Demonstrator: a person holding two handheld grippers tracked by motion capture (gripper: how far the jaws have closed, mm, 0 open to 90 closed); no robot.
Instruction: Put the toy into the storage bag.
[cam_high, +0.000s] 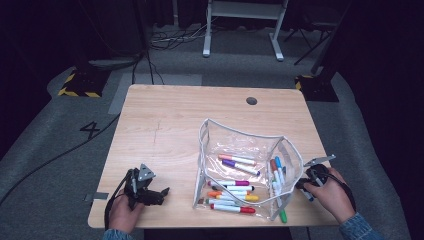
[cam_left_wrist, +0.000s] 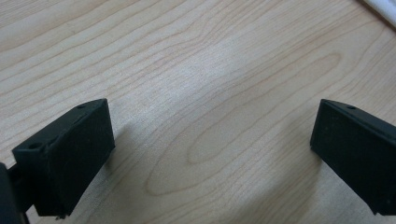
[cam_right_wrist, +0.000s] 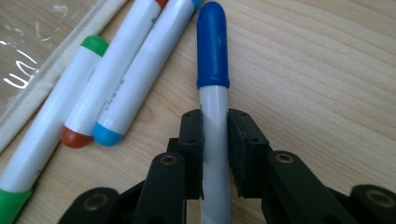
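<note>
Blue-capped marker (cam_right_wrist: 213, 93) clamped between the jaws of the right gripper (cam_right_wrist: 215, 135), whose pads press on its white barrel just below the cap; the marker lies on the desk (cam_high: 165, 130) just outside the right wall of the pouch. Clear plastic pouch (cam_high: 240, 140) with white piping stands open near the front of the desk, with some nine or ten markers lying inside. Beside the gripped marker lie three more — green-capped (cam_right_wrist: 56, 126), orange-capped (cam_right_wrist: 112, 74) and light-blue-capped (cam_right_wrist: 144, 70) — touching one another against the pouch's piped edge (cam_right_wrist: 51, 79). Left gripper (cam_high: 145, 187) rests at the desk's front left corner, well apart from the pouch, its jaws spread wide over bare wood (cam_left_wrist: 210, 93).

Stage of work, as judged: packing the markers is well advanced. One marker is gripped but not yet lifted, and the three beside it remain to be placed in the pouch.
</note>
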